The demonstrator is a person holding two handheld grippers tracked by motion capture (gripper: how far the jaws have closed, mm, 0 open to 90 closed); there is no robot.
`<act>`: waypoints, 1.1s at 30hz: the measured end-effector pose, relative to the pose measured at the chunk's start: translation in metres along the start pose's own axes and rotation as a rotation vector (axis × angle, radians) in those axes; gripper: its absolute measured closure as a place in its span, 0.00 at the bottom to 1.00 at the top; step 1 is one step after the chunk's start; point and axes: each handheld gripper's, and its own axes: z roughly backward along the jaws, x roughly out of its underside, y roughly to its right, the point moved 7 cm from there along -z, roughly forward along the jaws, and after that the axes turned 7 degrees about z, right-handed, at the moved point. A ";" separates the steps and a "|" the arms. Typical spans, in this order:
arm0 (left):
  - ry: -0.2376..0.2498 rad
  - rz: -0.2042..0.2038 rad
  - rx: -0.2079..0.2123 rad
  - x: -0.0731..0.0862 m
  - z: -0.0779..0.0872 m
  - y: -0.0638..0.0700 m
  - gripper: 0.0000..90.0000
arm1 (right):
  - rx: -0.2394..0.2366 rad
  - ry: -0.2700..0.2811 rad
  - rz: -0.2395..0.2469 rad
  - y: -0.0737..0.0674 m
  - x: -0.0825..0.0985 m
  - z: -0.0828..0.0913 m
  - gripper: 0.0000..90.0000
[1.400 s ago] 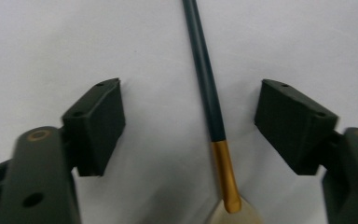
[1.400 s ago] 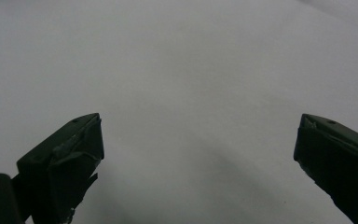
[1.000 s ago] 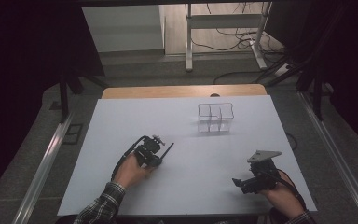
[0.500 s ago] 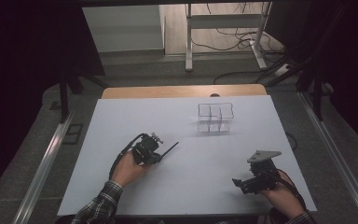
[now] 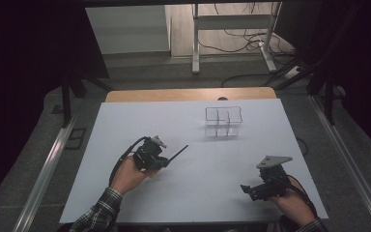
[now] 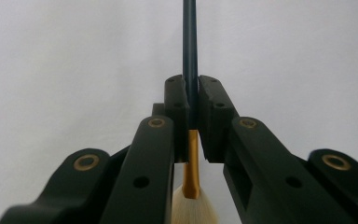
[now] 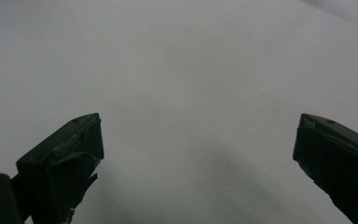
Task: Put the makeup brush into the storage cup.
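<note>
While the right gripper (image 5: pixel 249 189) rests near the counter's (image 5: pixel 198 212) near right corner, its jaws stand spread wide with nothing between them, the right gripper view showing bare white surface in the gap. Left of centre on the near half, the left gripper (image 5: pixel 166 161) has its jaws clenched on a make-up brush (image 6: pixel 189 70): the left gripper view shows the pads pinching the dark handle just above the gold ferrule (image 6: pixel 192 163), pale bristles (image 6: pixel 195 207) toward the camera, and the handle tip (image 5: pixel 182 149) pointing out toward the far right. Far right of centre stands a clear divided organiser (image 5: pixel 223 122), upright, apparently empty, well apart from both grippers. Step in hand, by judgement: the brush is grasped and carried, delivery not yet done. Next move, by judgement: bring the brush across to the organiser, tip the handle downward over one compartment, lower it in, then release; the clear walls are hard to see, so a clipped rim is the risk.
</note>
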 end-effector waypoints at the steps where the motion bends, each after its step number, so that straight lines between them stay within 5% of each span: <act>1: 0.005 -0.006 0.002 0.000 0.001 0.002 0.93 | -0.001 0.001 -0.001 0.000 0.000 0.000 0.02; 10: 0.035 -0.055 0.014 0.001 0.006 0.012 0.93 | -0.005 0.010 0.009 -0.001 -0.001 0.000 0.02; 21: 0.062 -0.078 0.054 0.009 0.013 0.023 0.93 | -0.014 0.021 0.012 -0.001 -0.001 0.001 0.01; 33: 0.082 -0.096 0.047 0.016 0.017 0.027 0.93 | -0.008 0.041 0.018 -0.001 -0.004 0.003 0.01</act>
